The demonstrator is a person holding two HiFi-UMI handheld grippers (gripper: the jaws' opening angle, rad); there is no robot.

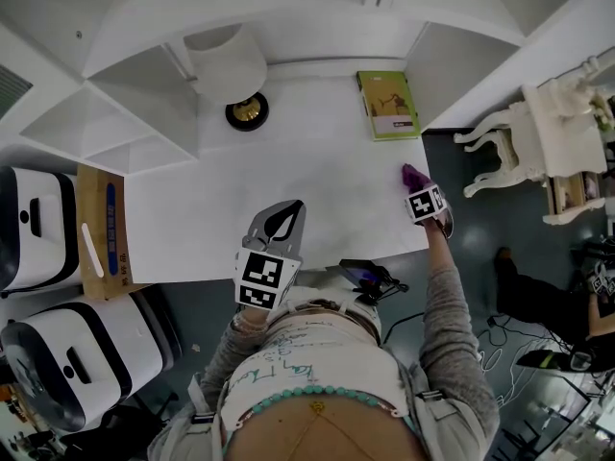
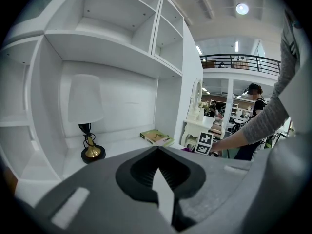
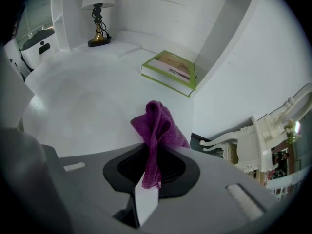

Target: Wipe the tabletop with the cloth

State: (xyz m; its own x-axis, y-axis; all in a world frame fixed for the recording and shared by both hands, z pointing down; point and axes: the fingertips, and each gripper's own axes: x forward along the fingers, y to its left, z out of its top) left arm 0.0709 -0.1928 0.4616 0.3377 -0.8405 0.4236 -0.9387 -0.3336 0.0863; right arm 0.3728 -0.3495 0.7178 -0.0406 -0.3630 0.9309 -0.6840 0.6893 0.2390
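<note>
The right claw [image 1: 415, 182] was clamped on the cloth [image 1: 414, 174]. In the right gripper view the two jaws of the right claw [image 3: 151, 172] stood pressed together with the purple cloth [image 3: 158, 123] pinched between them. The cloth rose past the tips in a bunched fold. It sat over the white table [image 1: 288, 161], a short way from the book [image 1: 387, 105] on the side nearer the person and close to the same right edge. Whether the cloth pressed on the table or hung just above it could not be told. A grey sleeve [image 1: 450, 305] ran back from this claw toward the person.

The book [image 3: 170, 71] was green-edged and lay flat against the back corner of the table.

The left claw [image 1: 286, 211] was well apart from the book, left of it and near the front edge of the table. In the left gripper view its jaws were together, tip to tip, and the left claw [image 2: 158, 172] held nothing. Beyond it that view showed the book [image 2: 156, 137] and the marker cube of the other claw.

A lamp [image 1: 231, 65] with a white shade and a dark, gold-ringed base stood left of the book along the back wall. White shelves [image 1: 115, 113] lay further left of the book, beyond the lamp. A white carved chair [image 1: 538, 142] stood off the table to the right of the book.
</note>
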